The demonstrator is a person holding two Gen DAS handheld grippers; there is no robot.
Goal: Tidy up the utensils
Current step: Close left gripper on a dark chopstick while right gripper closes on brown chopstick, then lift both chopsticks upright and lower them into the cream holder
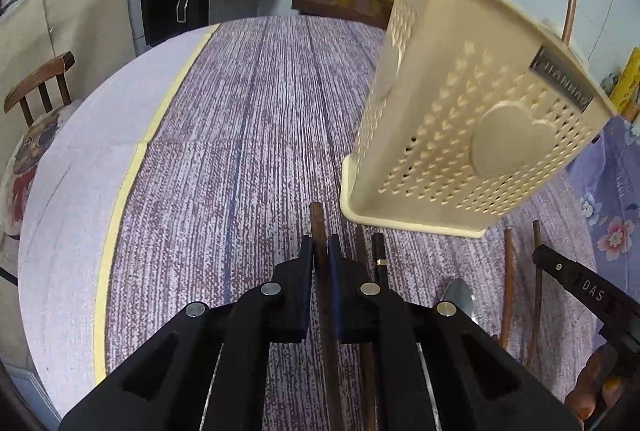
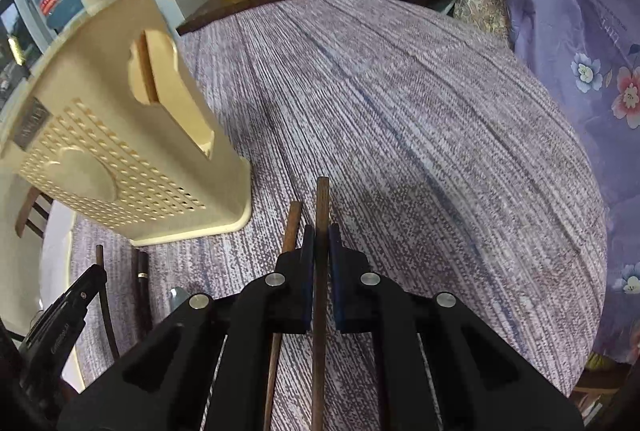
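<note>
In the left wrist view, a wooden chair [image 1: 38, 87] stands at the far left edge of the frame, beside the round worktop [image 1: 64, 191] with its pale rim and yellow band. A purple woven cloth [image 1: 248, 135] covers the middle of the worktop. At lower centre the left gripper [image 1: 322, 251] has its jaws clenched on a brown chopstick [image 1: 317, 227], whose tip sticks out just past the pads. Just right of it lies a black chopstick with a gold ring [image 1: 380, 255] and a metal spoon [image 1: 460, 293], partly hidden by the gripper body. Upper right, the cream utensil holder [image 1: 472, 135], perforated with small hearts and bearing a large heart, stands on the cloth just beyond the chopsticks. Two more brown chopsticks [image 1: 508, 291] lie at the lower right, near the black tip of the right gripper [image 1: 538, 255].

In the right wrist view, the left gripper's tip [image 2: 96, 273] shows at the lower left, the utensil holder [image 2: 120, 159] above it at the left of the frame. At lower centre the right gripper [image 2: 321, 247] grasps a second brown chopstick [image 2: 322, 203] tightly between its jaws; another brown chopstick [image 2: 292, 227] lies on the cloth touching or just beside the left jaw. A floral purple fabric [image 2: 580, 71] fills the right edge.
</note>
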